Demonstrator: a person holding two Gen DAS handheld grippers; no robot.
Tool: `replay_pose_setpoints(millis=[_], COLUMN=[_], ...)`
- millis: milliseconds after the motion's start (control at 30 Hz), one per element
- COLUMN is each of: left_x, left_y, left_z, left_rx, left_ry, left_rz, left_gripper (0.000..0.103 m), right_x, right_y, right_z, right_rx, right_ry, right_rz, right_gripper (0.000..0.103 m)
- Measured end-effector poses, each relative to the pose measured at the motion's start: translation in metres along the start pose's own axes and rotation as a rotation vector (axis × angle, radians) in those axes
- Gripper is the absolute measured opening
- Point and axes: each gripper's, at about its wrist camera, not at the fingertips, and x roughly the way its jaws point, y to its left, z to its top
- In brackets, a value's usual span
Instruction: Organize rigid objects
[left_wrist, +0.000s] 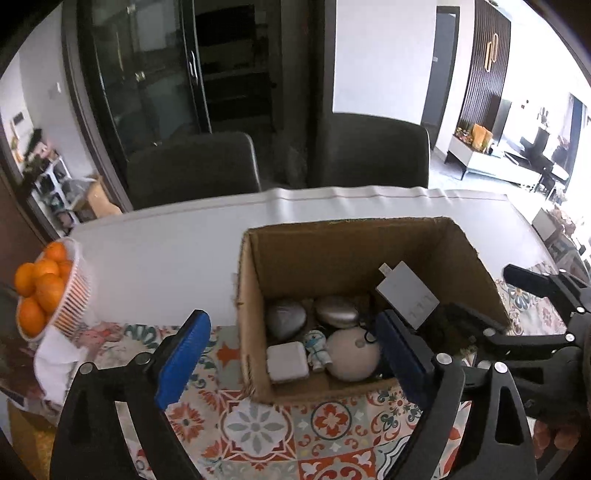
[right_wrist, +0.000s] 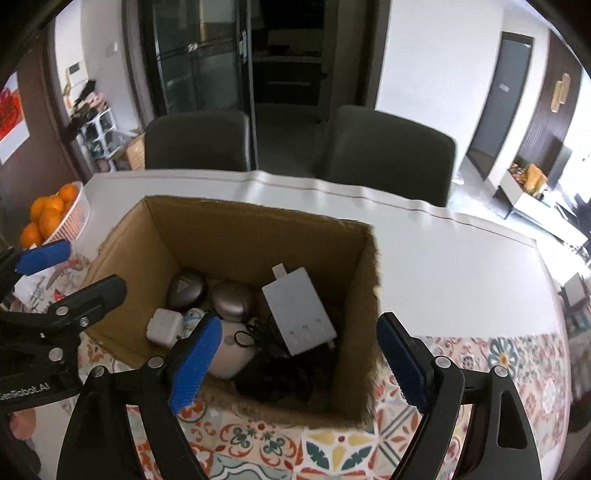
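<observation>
Through my left wrist view, the cardboard box (left_wrist: 369, 258) sits just ahead between my left gripper (left_wrist: 291, 341) fingers, spread wide and holding nothing, and only here the small astronaut figure (left_wrist: 317, 350) shows clearly beside the white charger (left_wrist: 287, 362). My right wrist view alone shows the black cable tangle (right_wrist: 284, 373) under the grey adapter (right_wrist: 299, 310); my right gripper (right_wrist: 299, 356) fingers gape wide too, empty, straddling the box's near-right corner on the worktop (right_wrist: 461, 280).
</observation>
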Motion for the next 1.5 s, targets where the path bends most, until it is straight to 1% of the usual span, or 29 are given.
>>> replay_pose_setpoints(millis=[133,300,467,533,600,733,900,1000,1167,1400,1500], left_x=[-0.027,-0.069,-0.109,-0.123,-0.138,-0.168,-0.196,-0.21,-0.229,-0.254,-0.26], left_y=[0.0,0.0,-0.001,-0.001,-0.001,-0.003,-0.005,-0.007,-0.012,-0.017,-0.018], left_z=[-0.006,-0.019,-0.035,-0.04,-0.046,-0.058,-0.072,-0.08,-0.093,-0.106,-0.11], left_rx=[0.0,-0.016,-0.031,-0.043,-0.047,-0.041,-0.044,-0.038,-0.026,-0.019,-0.011], left_ry=[-0.052,-0.113,-0.179,-0.201,-0.229,-0.271,-0.305,-0.324,-0.356,-0.416,-0.42], left_rz=[0.034,0.028,0.037,0.045,0.057,0.057,0.05,0.054,0.088,0.125,0.127], left_gripper=[0.098,0.103,0.103,0.103,0.103,0.103,0.103,0.103,0.103,0.103,0.103], right_x=[-0.029,-0.073,-0.125,-0.14,-0.157,-0.184,-0.218,-0.234,-0.254,-0.271,-0.274], right_y=[-0.006,-0.005,0.002,0.005,0.008,0.01,0.015,0.017,0.02,0.019,0.021], right_z=[-0.008,-0.019,-0.033,-0.038,-0.044,-0.056,-0.073,-0.082,-0.098,-0.116,-0.118], right_rx=[0.045,0.074,0.074,0.072,0.075,0.085,0.097,0.1,0.102,0.127,0.116], right_ry=[-0.048,-0.125,-0.222,-0.25,-0.277,-0.313,-0.369,-0.394,-0.415,-0.414,-0.418], right_rz=[-0.054,-0.086,-0.135,-0.143,-0.155,-0.159,-0.158,-0.16,-0.18,-0.144,-0.129], right_gripper=[0.086,0.087,0.09,0.093,0.093,0.094,0.096,0.097,0.098,0.098,0.098])
